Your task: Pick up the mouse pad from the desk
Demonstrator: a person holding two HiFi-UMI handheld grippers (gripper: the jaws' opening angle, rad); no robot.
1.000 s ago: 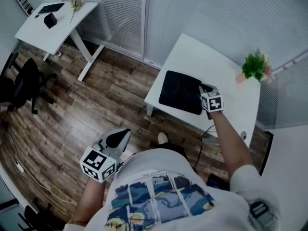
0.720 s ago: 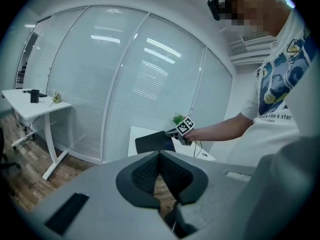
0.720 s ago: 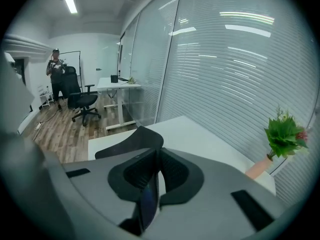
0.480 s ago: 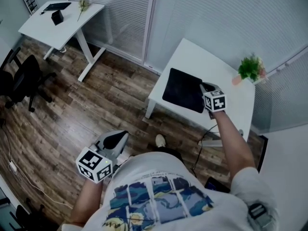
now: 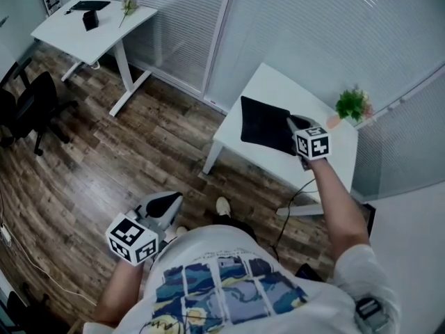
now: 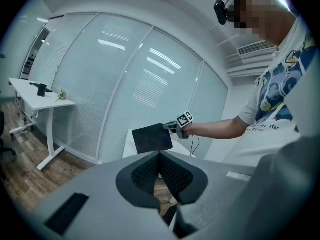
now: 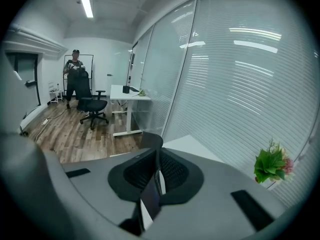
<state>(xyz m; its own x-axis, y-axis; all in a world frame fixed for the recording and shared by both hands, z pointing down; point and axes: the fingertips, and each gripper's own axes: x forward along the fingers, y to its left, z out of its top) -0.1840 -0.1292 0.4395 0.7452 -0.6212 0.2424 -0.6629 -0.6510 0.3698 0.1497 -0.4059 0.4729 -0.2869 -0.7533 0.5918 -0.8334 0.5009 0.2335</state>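
Desk (image 5: pixel 277 92) on wood-plank floor (image 5: pixel 139 148)

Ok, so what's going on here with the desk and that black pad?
A person is working with a pair of tongs in each hand. The right tongs are clamped on one edge of the black mouse pad, holding it tilted up, clear of the white desk. The left tongs hang shut and empty by the person's side. A small potted plant stands at the desk's corner.

Mouse pad (image 5: pixel 264 125) matt black; desk (image 5: pixel 278 89) smooth white; floor (image 5: pixel 104 165) wood.
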